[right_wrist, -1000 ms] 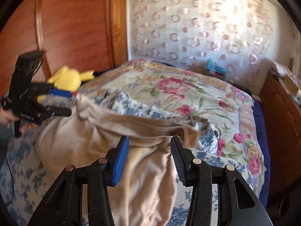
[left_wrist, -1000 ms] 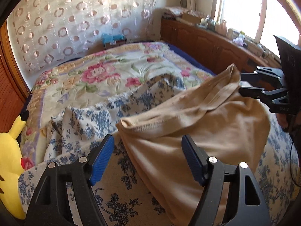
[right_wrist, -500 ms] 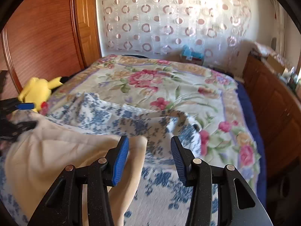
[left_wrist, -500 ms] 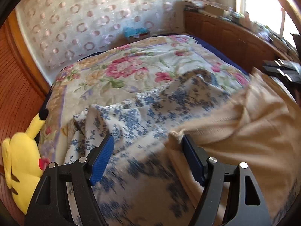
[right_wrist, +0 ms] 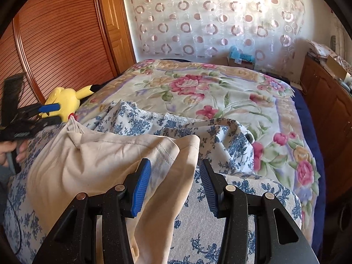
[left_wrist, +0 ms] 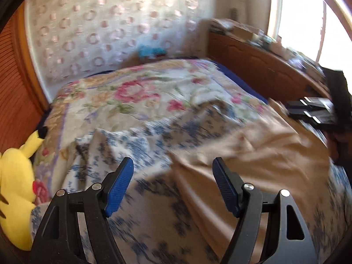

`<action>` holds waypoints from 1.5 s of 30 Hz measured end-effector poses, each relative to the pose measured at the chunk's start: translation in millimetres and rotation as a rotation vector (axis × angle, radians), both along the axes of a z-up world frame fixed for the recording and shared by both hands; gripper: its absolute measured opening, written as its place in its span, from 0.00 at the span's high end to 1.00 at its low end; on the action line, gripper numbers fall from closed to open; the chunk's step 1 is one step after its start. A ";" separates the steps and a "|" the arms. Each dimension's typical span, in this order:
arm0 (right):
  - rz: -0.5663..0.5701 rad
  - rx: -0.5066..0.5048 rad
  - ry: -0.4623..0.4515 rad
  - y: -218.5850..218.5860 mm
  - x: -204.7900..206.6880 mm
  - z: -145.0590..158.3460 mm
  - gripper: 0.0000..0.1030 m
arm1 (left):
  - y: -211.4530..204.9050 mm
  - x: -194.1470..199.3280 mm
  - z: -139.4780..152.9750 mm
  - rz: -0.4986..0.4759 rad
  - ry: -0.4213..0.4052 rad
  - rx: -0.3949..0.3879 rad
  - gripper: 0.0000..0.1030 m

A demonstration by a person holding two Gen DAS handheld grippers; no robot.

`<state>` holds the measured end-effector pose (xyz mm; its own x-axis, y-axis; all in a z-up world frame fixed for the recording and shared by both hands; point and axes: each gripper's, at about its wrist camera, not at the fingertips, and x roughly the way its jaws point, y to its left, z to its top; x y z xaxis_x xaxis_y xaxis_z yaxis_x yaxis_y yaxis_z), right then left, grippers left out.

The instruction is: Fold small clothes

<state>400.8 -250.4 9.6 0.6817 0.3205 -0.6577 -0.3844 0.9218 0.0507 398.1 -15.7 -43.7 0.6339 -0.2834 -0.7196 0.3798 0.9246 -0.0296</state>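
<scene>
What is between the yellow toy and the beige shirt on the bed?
In the right wrist view, the left gripper and rumpled blue-flowered cloth lie between the yellow plush toy and the beige garment.

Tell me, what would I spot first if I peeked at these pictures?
Probably the yellow plush, sitting at the bed's left edge by the wooden door. Next, the beige garment lying rumpled on the blue-flowered cloth up front, between the two grippers. Behind it spreads the big pink-flowered blanket.
</scene>
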 end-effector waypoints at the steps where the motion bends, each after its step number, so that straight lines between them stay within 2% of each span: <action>1: 0.001 -0.003 0.000 3.2 0.2 -1.4 0.53 | -5.0 -1.2 -2.4 -0.022 0.022 0.014 0.27; 3: 0.007 -0.005 0.004 7.3 1.7 -2.8 0.54 | -14.4 -0.5 -11.8 -0.045 0.058 0.056 0.27; 5: 0.009 -0.004 0.003 9.2 2.0 -3.2 0.54 | -20.9 7.9 -20.2 -0.026 0.071 0.096 0.27; 8: 0.002 0.012 -0.001 8.4 -0.2 -2.7 0.54 | -22.9 29.1 -23.1 0.006 0.059 0.088 0.27; 12: 0.003 0.021 0.003 5.3 -6.0 -1.2 0.53 | -10.9 59.3 -16.8 0.161 -0.029 0.146 0.27; 14: 0.001 0.020 0.004 4.0 -10.0 -0.8 0.53 | 2.6 69.2 -10.8 0.228 -0.028 0.105 0.28; 16: 0.000 0.035 0.017 0.5 -13.1 -1.4 0.53 | 11.5 68.8 -9.5 0.226 -0.005 0.045 0.28; 19: 0.001 0.055 0.045 -2.7 -15.4 -3.8 0.53 | 15.3 57.4 -10.7 0.205 0.009 0.027 0.28; 20: 0.001 0.053 0.056 -2.1 -15.3 -3.7 0.52 | 16.4 51.4 -11.1 0.192 0.020 0.013 0.28; 21: -0.004 0.044 0.064 -1.4 -14.9 -5.4 0.46 | 16.8 46.2 -11.6 0.176 0.027 0.002 0.28; 26: -0.023 0.042 0.121 0.0 -9.4 -11.9 0.40 | 12.2 11.9 -14.4 0.106 0.061 -0.021 0.28; 28: -0.023 0.059 0.147 -0.3 -6.1 -13.8 0.40 | 8.9 5.7 -18.0 0.085 0.095 -0.037 0.28; 32: 0.008 0.089 0.151 4.5 -7.2 -11.2 0.40 | 1.2 -0.8 -23.4 0.077 0.112 -0.044 0.28; 35: 0.028 0.072 0.146 9.6 -7.6 -13.9 0.40 | -1.6 -2.3 -26.7 0.081 0.127 -0.073 0.40; 36: 0.031 0.058 0.140 11.0 -6.8 -15.0 0.40 | -4.0 -3.2 -26.4 0.074 0.131 -0.080 0.51; 37: 0.031 0.054 0.139 11.3 -6.5 -15.6 0.41 | -5.0 -4.7 -26.6 0.069 0.133 -0.087 0.57; 40: 0.062 0.052 0.147 14.5 -6.3 -17.1 0.65 | -11.8 -5.6 -26.6 0.055 0.150 -0.118 0.69; 41: 0.076 0.050 0.150 15.7 -5.9 -18.2 0.76 | -12.5 -6.1 -25.8 0.055 0.153 -0.127 0.74; 42: 0.089 0.048 0.151 16.8 -6.5 -18.5 0.82 | -13.6 -6.7 -25.4 0.044 0.163 -0.144 0.89; 45: 0.096 0.044 0.123 14.8 -11.4 -13.6 0.87 | -14.5 -17.2 -16.1 0.014 0.145 -0.180 0.93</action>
<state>389.4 -235.6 -4.0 0.5616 0.4111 -0.7181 -0.4593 0.8768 0.1427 380.9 -30.2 -59.8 0.5320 -0.4077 -0.7421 0.3470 0.9045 -0.2481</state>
